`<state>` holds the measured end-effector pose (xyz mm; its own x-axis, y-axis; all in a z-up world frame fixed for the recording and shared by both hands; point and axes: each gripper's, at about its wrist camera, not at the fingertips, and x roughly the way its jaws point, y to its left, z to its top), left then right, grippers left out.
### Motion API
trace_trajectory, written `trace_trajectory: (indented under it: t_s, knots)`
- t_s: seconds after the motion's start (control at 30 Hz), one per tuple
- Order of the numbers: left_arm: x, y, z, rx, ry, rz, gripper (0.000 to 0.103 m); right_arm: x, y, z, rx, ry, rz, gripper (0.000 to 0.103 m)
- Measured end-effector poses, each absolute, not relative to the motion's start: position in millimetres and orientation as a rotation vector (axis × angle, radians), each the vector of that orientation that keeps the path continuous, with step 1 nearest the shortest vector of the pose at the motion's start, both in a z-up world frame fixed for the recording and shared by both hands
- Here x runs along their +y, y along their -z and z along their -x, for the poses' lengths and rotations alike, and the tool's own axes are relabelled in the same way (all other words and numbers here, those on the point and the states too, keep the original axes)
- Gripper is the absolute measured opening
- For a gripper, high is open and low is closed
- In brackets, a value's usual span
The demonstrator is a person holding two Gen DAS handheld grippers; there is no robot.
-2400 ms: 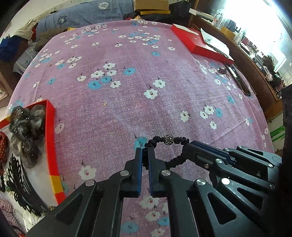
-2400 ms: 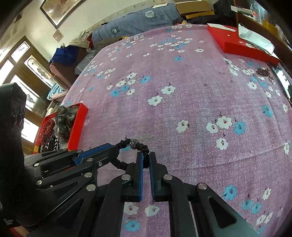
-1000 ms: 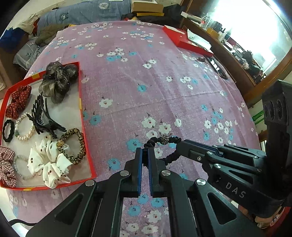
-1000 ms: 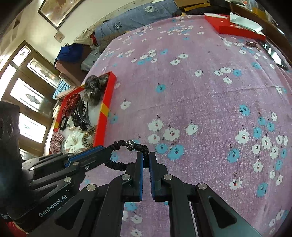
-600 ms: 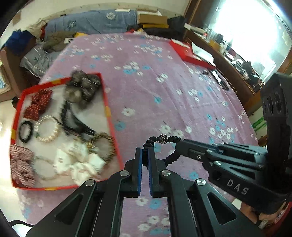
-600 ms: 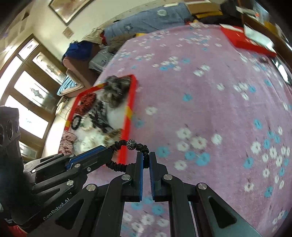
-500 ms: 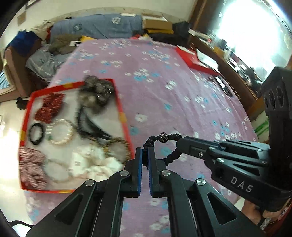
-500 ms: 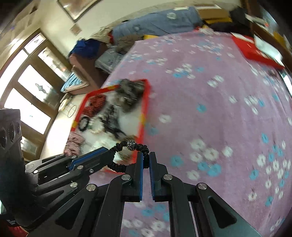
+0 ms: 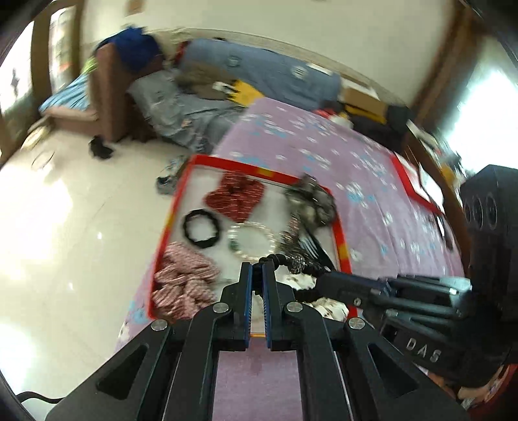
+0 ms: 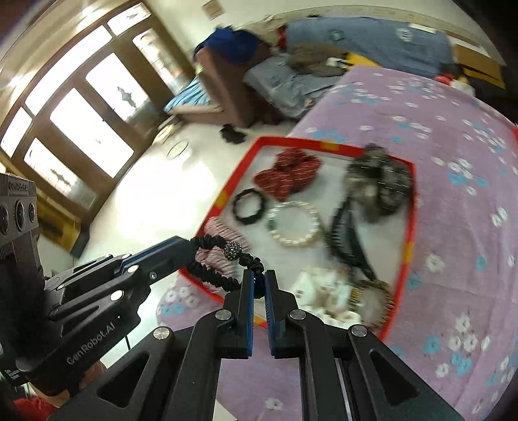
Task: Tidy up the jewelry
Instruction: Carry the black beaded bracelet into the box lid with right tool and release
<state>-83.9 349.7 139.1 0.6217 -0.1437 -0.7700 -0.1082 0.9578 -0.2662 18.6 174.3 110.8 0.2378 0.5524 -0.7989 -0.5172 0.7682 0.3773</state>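
The black ruffled hair tie with a sparkly bead (image 10: 226, 259) is pinched by both the left gripper (image 9: 258, 275) and the right gripper (image 10: 258, 278) above the red-rimmed tray (image 10: 408, 226); tall glazed doors (image 10: 81, 129) are seen only in the right view.

floor (image 10: 168, 194): glossy pale tile | windows (image 10: 87, 123): brown-framed, bright | sofa (image 9: 106, 97): brown | wall (image 9: 291, 29): cream

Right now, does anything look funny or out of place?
Only the black ruffled hair tie with a sparkly bead: the left gripper and right gripper both pinch it in the air above the red-rimmed tray, where the other pieces lie.
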Motion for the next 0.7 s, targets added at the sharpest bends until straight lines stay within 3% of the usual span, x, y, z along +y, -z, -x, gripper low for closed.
trace_trajectory:
  t_s: [0.33,0.7]
  knots:
    - [339,-136,102,0.833,0.051,0.422,0.006,179,-131,-18,1.167,-0.626,0.187,0.008]
    - [341,-115,92,0.847,0.098,0.499,0.006,177,-115,-20,1.245,-0.511,0.273,0.008]
